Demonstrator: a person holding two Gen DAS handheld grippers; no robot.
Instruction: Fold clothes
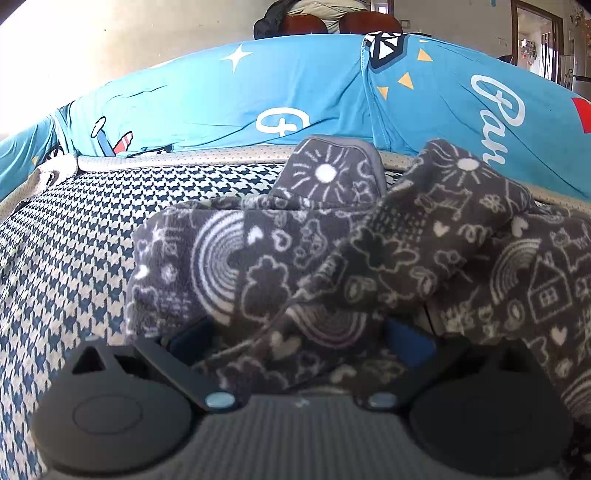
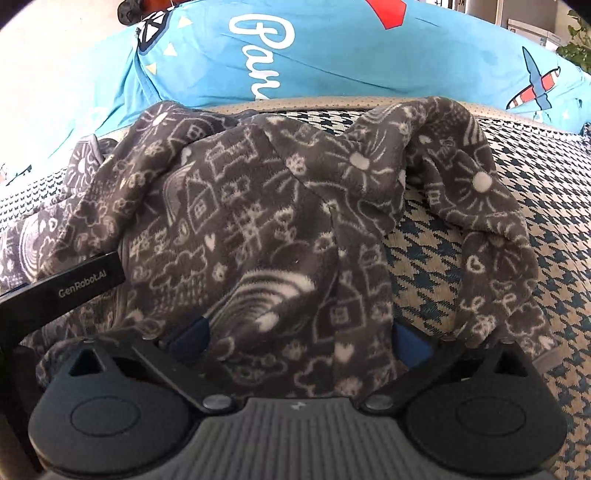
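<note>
A grey fleece garment [image 1: 369,258] printed with white doodles lies crumpled on a blue-and-cream houndstooth mat [image 1: 74,240]. My left gripper [image 1: 299,338] stands with its jaws wide apart, and a fold of the fleece drapes between its blue pads [image 1: 188,338] without being pinched. In the right wrist view the same garment [image 2: 258,221] is bunched in a heap, with one sleeve trailing right. My right gripper [image 2: 299,336] is open wide, with fleece lying loose between its fingers. A black bar marked GenRobot.AI [image 2: 74,288] pokes in from the left.
Bright blue bedding [image 1: 295,92] with white lettering and plane prints rises behind the mat [image 2: 498,221]. Two brown chair backs [image 1: 369,22] and a doorway [image 1: 535,44] show beyond it. A green plant [image 2: 576,48] is at the far right.
</note>
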